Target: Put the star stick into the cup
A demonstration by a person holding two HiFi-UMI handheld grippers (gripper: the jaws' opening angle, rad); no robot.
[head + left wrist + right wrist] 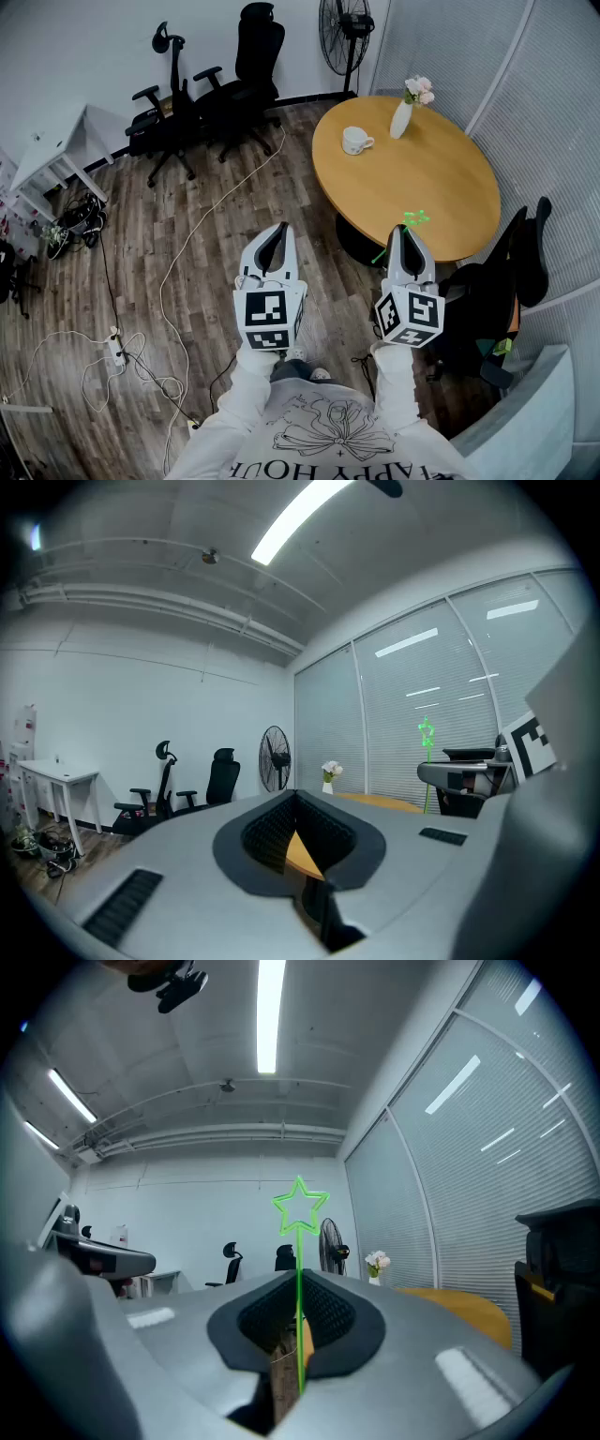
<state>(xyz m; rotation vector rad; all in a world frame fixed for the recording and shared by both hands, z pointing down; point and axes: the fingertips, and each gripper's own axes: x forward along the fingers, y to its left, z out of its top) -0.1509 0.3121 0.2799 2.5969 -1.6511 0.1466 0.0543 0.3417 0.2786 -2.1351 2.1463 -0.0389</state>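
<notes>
Two grippers are held near the round table [441, 178]. Right gripper [405, 234] grasps the green star stick [299, 1241]; left gripper [277, 236] is clenched, empty. Cup [354, 141] stands far-left on the table.

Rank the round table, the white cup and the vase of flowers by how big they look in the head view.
1. round table, by far.
2. vase of flowers, taller than the cup.
3. white cup, smallest, only slightly.

Round wooden table [422, 178], 1 white cup [354, 140], 1 flower vase [401, 119]
</notes>
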